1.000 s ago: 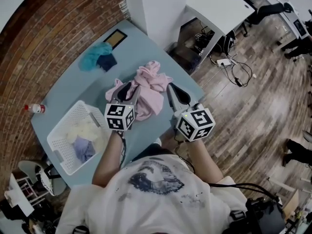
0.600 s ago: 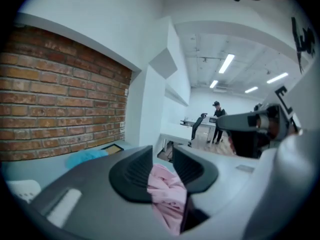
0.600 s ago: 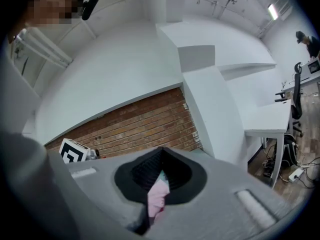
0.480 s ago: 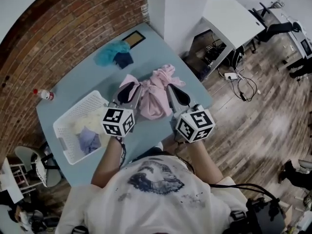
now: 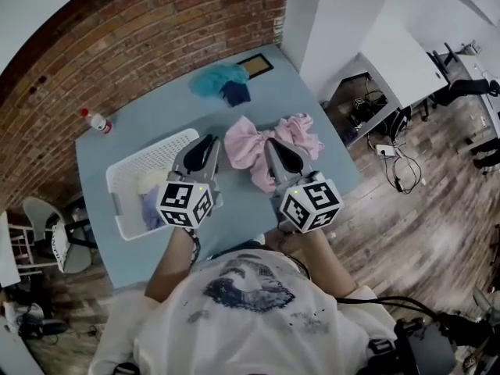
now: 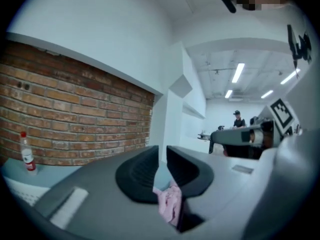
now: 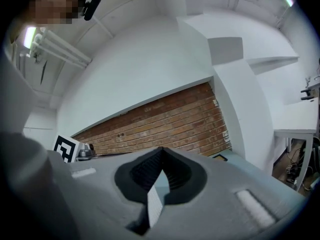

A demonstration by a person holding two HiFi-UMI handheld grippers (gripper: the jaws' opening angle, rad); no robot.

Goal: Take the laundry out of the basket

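Roughly halfway, I judge: the crumpled pink garment point(image 5: 254, 143) lies on the light blue table point(image 5: 156, 116) at frame centre, with the teal and navy cloths point(image 5: 221, 80) above it. My left gripper point(image 5: 209, 141) is closing its jaws on a pink fold, while my right gripper point(image 5: 275, 143) is clenched and empty. At left, the white lattice plastic basket point(image 5: 117, 201) holds a pale yellow cloth point(image 5: 148, 182) and a lavender cloth point(image 5: 150, 217), both yet to come out.

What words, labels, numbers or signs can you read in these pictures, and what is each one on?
No text is readable.
Bottle: red label, too small to read.
Markers on the left tool (jaws closing, pink cloth between them) and the right tool: square patterns, no letters.
Shirt: dark print, no legible words.
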